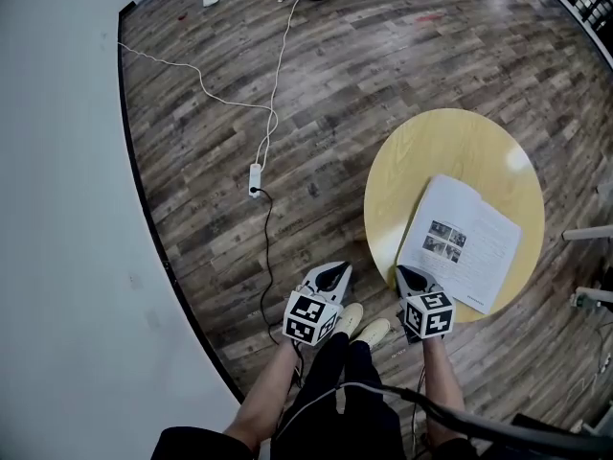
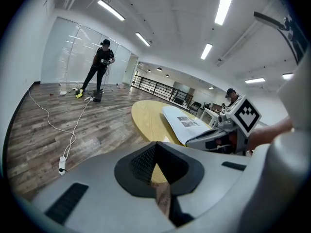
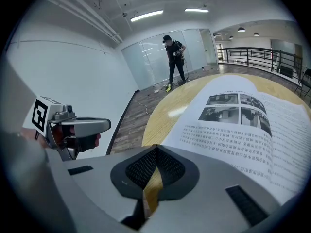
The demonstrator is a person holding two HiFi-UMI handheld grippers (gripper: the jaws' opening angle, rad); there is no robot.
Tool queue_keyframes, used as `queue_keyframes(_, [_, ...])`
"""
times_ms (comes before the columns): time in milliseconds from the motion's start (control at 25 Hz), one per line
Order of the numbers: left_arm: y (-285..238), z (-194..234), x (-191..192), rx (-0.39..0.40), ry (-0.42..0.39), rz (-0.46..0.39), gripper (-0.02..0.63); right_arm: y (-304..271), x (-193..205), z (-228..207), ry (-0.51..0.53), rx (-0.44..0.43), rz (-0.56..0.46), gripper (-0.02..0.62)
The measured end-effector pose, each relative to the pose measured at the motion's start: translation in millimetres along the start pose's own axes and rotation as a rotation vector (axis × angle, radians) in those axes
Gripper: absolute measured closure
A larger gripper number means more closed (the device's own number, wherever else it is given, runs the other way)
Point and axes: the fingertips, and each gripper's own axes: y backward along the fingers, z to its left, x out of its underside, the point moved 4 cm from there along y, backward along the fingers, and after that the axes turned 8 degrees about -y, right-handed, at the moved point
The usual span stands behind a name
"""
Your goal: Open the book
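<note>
Head view: paper book on round yellow table

Left gripper and right gripper: same build, pale grey-white plastic shells tapering to a point, with black mesh-textured pads lining the jaws and dark slot-shaped recesses on the shell faces. Each has a white cube with black square markers on it, left cube and right cube. Person wears dark trousers, cream shoes and a dark top, forearms unsleeved. Thick black cable crosses the bottom of head view
</note>
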Motion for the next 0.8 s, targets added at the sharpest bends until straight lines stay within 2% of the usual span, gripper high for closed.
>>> queue_keyframes(640, [-5,0,1,-0.006,0.036,0.004,0.607,-9,3,-2,-0.004,-0.005,0.061,0.591])
queue_keyframes(800, [-3,4,-5,-0.014,0.038,-0.008,0.607,-12,-1,-6,-0.037,0.004,0.054,0.591])
